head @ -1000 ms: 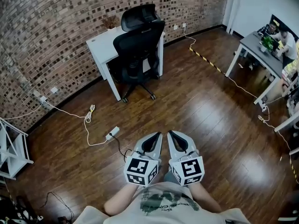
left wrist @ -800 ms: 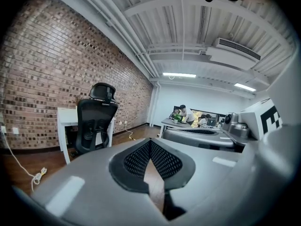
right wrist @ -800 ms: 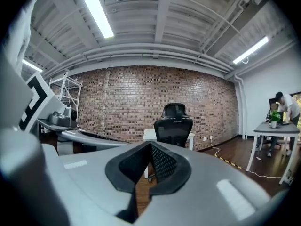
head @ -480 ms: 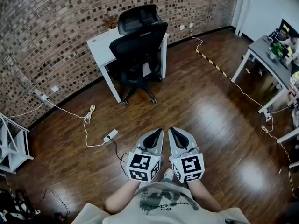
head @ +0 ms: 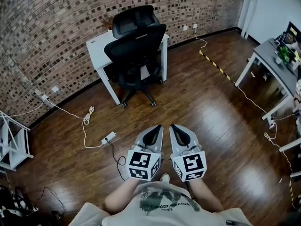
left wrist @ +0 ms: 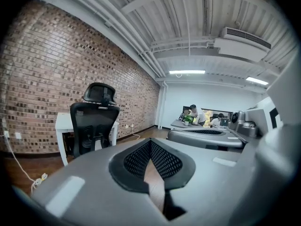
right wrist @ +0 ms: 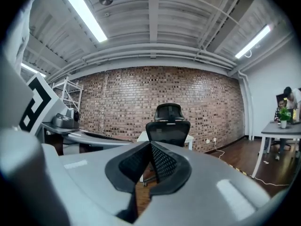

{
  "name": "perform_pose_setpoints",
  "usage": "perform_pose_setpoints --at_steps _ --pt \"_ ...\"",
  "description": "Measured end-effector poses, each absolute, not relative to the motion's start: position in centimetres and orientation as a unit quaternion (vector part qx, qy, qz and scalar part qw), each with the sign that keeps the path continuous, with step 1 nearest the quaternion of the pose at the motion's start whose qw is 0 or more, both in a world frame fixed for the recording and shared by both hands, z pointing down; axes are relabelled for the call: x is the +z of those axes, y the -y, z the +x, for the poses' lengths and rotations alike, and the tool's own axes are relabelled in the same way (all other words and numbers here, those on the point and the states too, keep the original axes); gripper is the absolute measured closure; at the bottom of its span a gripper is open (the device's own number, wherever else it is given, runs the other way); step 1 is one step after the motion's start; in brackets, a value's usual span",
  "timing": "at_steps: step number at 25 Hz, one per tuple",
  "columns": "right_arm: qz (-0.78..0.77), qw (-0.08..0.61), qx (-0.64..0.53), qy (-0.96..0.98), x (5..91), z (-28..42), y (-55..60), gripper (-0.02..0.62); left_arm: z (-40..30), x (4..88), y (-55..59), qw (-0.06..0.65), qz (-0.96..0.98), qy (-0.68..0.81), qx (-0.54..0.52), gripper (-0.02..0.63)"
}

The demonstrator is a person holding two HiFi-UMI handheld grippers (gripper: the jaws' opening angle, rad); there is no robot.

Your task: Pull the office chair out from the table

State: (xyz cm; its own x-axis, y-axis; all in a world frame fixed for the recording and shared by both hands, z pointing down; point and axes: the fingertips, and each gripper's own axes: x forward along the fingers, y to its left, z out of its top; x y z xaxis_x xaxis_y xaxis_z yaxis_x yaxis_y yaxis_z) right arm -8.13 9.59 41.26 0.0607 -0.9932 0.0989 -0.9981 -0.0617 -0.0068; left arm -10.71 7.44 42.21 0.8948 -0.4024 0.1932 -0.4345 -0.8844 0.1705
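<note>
A black office chair (head: 136,51) with a headrest is tucked under a small white table (head: 101,48) against the brick wall. In the left gripper view the chair (left wrist: 94,121) stands at the left, and in the right gripper view the chair (right wrist: 168,126) is straight ahead. Both grippers are held side by side in front of the person, well short of the chair. My left gripper (head: 158,127) is shut with nothing in it. My right gripper (head: 173,126) is shut and holds nothing too.
A white power strip (head: 108,137) and its cables lie on the wood floor left of the grippers. A white rack (head: 11,145) stands at the far left. A grey desk (head: 275,62) with seated people is at the right; a taped cable (head: 218,67) runs across the floor.
Both grippers and the person have moved forward toward the chair, which now looks a little nearer. The jaws stay shut.
</note>
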Motion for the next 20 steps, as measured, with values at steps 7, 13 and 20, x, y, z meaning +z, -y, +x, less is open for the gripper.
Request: perform_pose_setpoints --at_steps 7,13,20 --pt "0.727 0.026 0.030 0.685 41.0 -5.4 -8.0 0.594 -8.4 41.5 -5.4 0.096 0.966 0.229 0.067 0.591" --pt "0.728 0.032 0.037 0.684 41.8 -3.1 -6.3 0.594 -6.0 42.1 -3.5 0.101 0.966 0.228 0.064 0.592" --pt "0.730 0.047 0.024 0.681 41.8 -0.3 -1.7 0.594 -2.7 42.2 1.2 0.109 0.968 0.221 0.055 0.592"
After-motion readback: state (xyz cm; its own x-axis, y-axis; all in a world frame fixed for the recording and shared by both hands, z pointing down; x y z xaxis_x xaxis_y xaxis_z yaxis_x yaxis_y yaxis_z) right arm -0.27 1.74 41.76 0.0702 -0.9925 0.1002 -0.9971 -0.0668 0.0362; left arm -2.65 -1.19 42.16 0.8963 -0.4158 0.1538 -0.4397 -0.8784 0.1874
